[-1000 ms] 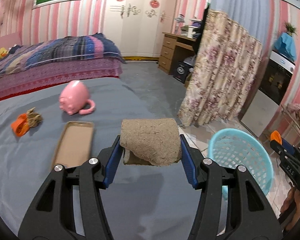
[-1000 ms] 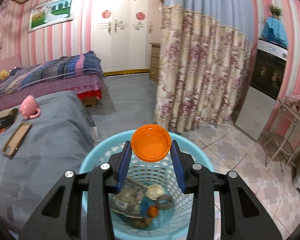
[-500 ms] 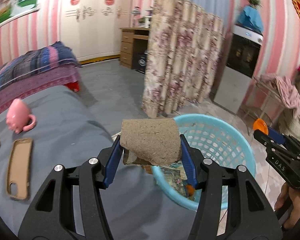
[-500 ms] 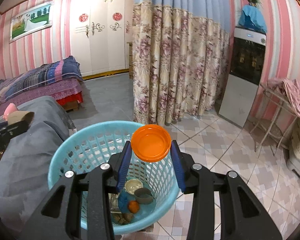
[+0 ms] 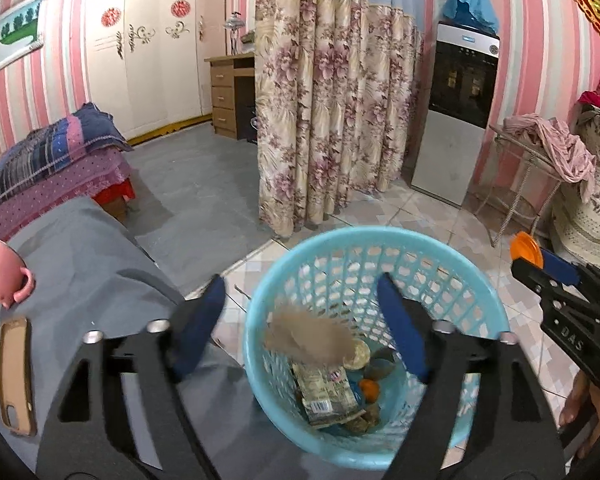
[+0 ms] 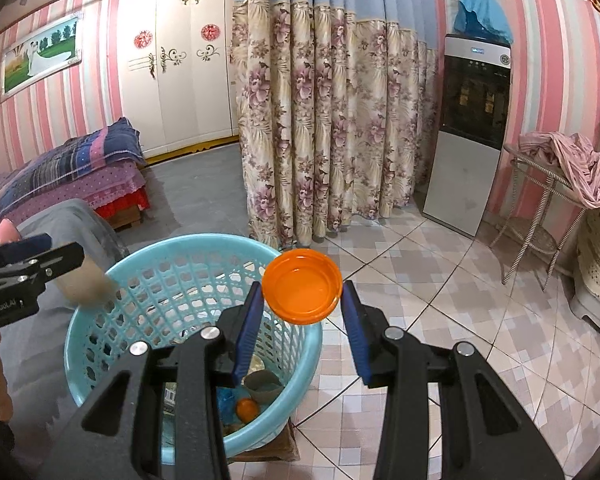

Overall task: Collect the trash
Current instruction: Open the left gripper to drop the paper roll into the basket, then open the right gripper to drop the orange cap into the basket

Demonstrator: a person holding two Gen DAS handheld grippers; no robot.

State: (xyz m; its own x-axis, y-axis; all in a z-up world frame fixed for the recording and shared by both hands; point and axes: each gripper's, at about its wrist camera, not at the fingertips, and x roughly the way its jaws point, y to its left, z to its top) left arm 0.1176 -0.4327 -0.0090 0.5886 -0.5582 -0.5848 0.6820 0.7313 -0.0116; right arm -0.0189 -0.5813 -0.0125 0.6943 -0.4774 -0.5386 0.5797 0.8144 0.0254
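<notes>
left wrist view, from the left edge across: a tan phone case (image 5: 15, 372) and a pink mug (image 5: 4, 278) lie on the grey bedcover (image 5: 96, 248); neither looks like trash to me. next comes the left gripper (image 5: 300, 304), whose jaws have just been opening and now stand wide with nothing pressed between them. the brown cardboard piece (image 5: 306, 338) is blurred, clear of both pads and falling, just inside the near rim of the blue basket (image 5: 480, 288), above the wrappers and cans (image 5: 340, 384) already at its bottom. at the far right the right gripper (image 5: 530, 258) shows side-on, the orange lid (image 5: 525, 249) at its tip.

right wrist view, left to right: the left gripper's black body (image 6: 20, 276) with the blurred cardboard just under it over the basket's near rim, then the basket (image 6: 100, 280), then the right gripper (image 6: 302, 294) clamped on the orange lid (image 6: 302, 286), held edge to edge between the blue pads. the lid appears over the basket's right rim rather than its middle.

the step in hand, as i judge it, is dropping collected trash: the left drop is under way, the right not yet done. next calls for bringing the lid over the basket's opening, then spreading the right jaws so it falls inside, not on the tiles (image 6: 440, 280).
</notes>
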